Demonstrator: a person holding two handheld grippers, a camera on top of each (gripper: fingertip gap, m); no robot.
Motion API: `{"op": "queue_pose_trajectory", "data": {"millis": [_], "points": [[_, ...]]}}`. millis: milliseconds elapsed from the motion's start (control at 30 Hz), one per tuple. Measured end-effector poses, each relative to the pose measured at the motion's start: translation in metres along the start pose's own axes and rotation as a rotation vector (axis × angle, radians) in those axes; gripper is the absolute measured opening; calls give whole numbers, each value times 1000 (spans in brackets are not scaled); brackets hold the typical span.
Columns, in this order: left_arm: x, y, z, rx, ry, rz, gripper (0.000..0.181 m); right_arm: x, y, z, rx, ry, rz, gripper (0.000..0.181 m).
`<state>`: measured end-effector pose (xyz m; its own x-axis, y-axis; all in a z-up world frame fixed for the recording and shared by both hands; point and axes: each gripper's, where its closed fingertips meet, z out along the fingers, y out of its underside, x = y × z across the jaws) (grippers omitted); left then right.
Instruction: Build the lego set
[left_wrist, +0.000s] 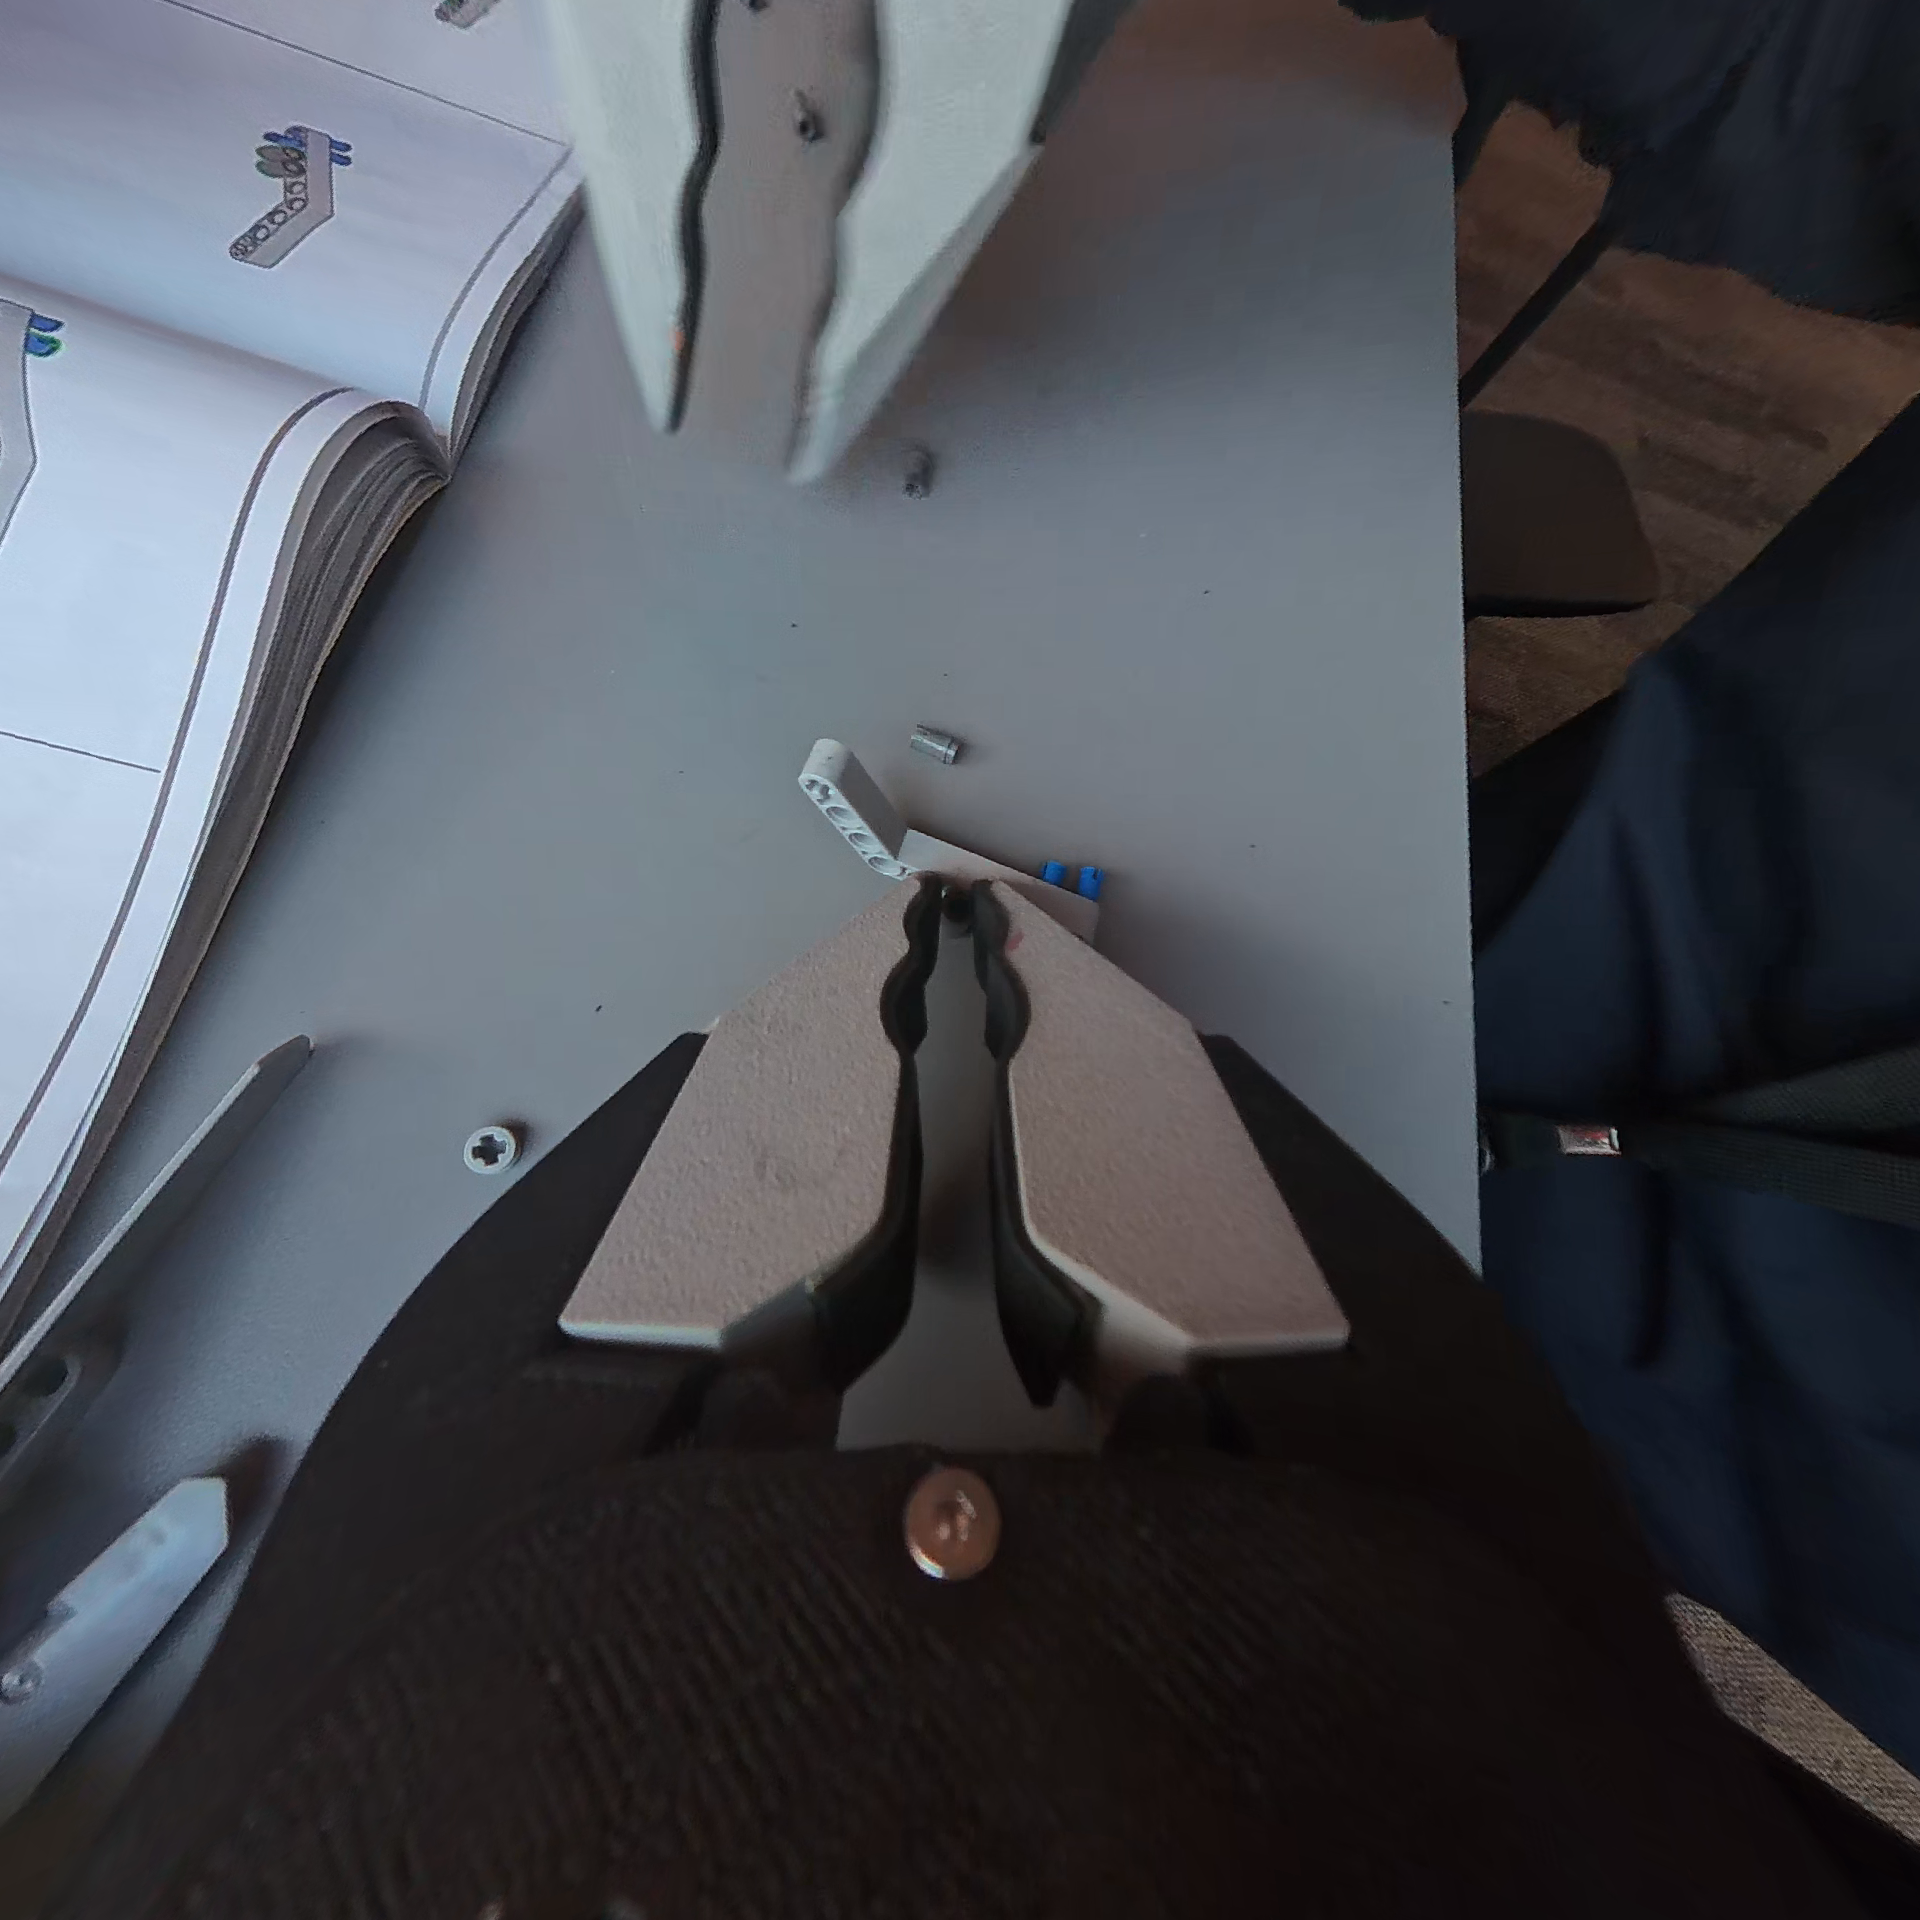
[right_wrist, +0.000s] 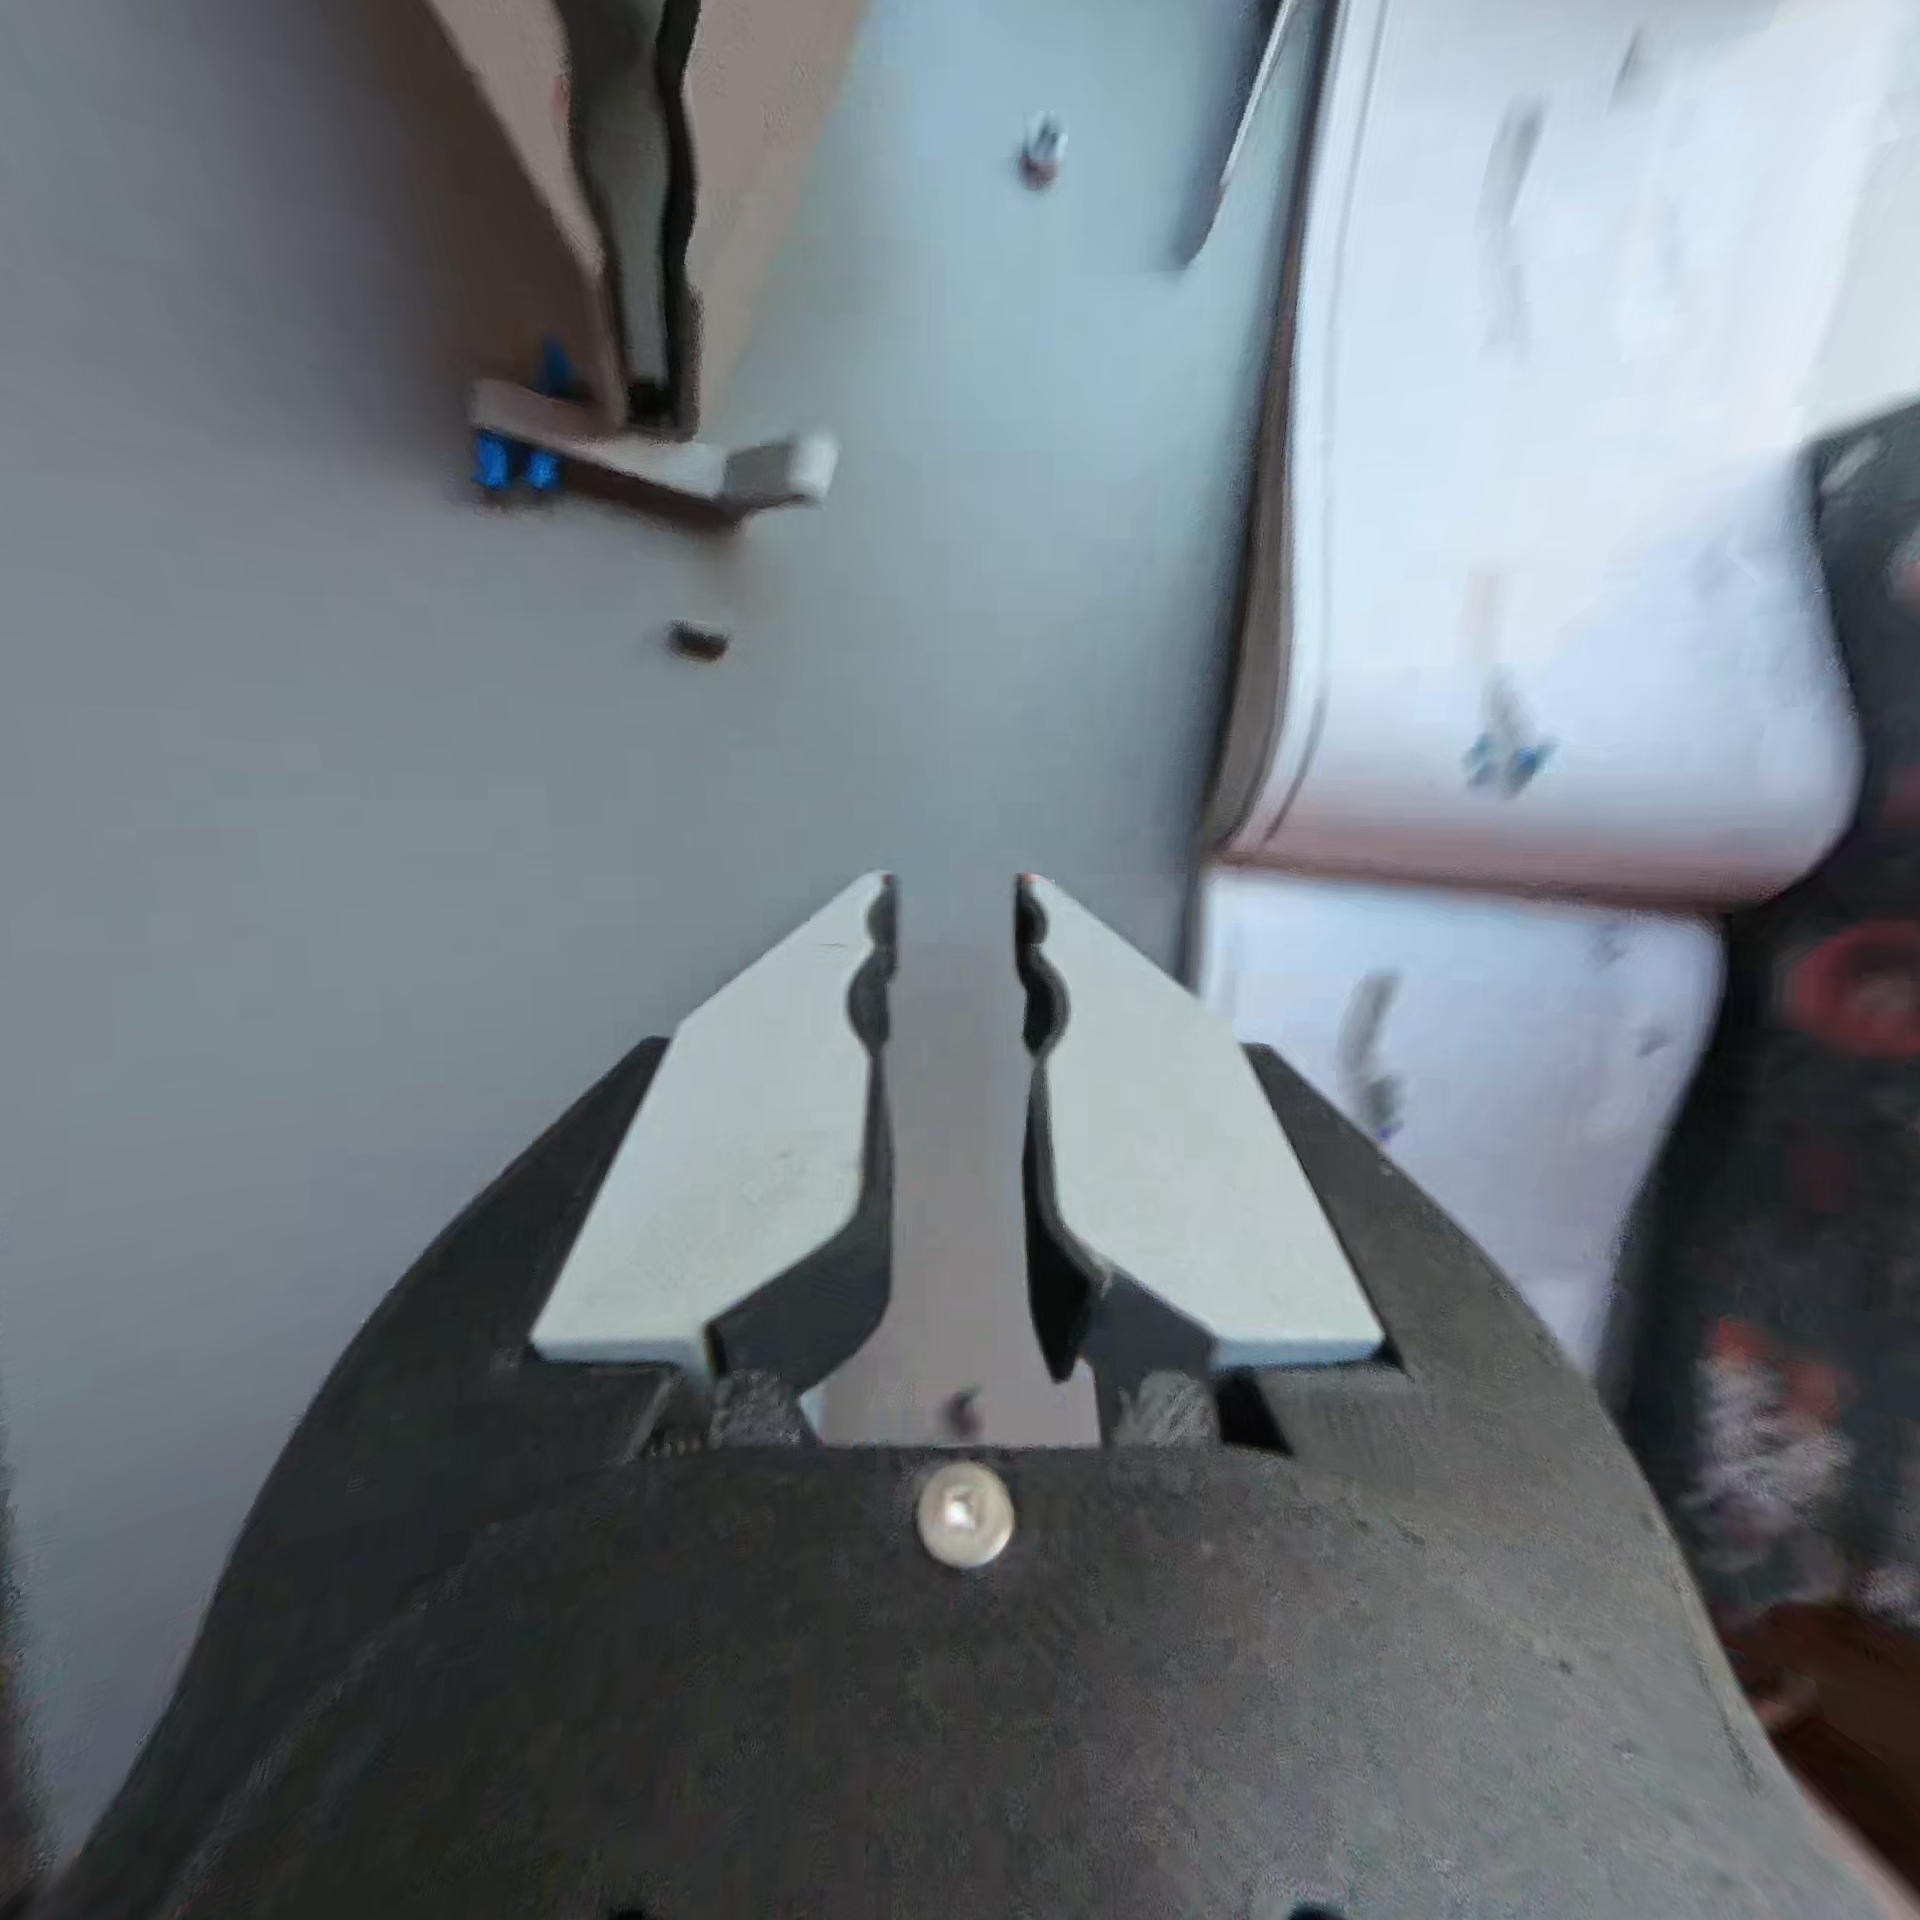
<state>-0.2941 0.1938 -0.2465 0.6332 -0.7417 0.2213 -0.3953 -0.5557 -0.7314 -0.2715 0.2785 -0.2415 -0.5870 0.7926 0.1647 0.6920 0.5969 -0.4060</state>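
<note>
My left gripper (left_wrist: 954, 894) is shut on a light grey bent beam (left_wrist: 852, 805), gripped near its bend, low over the grey table (left_wrist: 623, 675). Two blue pins (left_wrist: 1070, 876) stick out of the beam's far end. The right wrist view shows the same beam (right_wrist: 665, 468), its pins (right_wrist: 509, 462) and the left gripper (right_wrist: 649, 400). My right gripper (right_wrist: 954, 883) is open and empty. It also shows at the top of the left wrist view (left_wrist: 743, 436), well apart from the beam. A small grey bush (left_wrist: 937, 746) lies just beyond the beam.
An open instruction booklet (left_wrist: 156, 520) covers the table's left side. A small grey pin (left_wrist: 916, 470) lies near the right gripper. A round grey piece (left_wrist: 494, 1150) and long grey parts (left_wrist: 156, 1538) lie at the lower left. The table edge (left_wrist: 1465, 727) runs close on the right. Across from one pair of fingers to the other is roughly 10 centimeters.
</note>
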Motion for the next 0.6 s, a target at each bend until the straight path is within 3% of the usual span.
{"op": "queue_pose_trajectory", "data": {"millis": [100, 267, 467, 600], "points": [[0, 0, 0, 0, -1, -3, 2, -27, 24, -15, 56, -21, 128, 20], [2, 0, 1, -1, 6, -5, 2, -68, 24, -18, 178, 4, 288, 28], [1, 0, 1, -1, 17, -18, 2, -73, 5, -2, 263, 122, 375, 22], [1, 0, 1, 0, 18, -19, 2, -73, 1, 0, 319, 160, 413, 9]]}}
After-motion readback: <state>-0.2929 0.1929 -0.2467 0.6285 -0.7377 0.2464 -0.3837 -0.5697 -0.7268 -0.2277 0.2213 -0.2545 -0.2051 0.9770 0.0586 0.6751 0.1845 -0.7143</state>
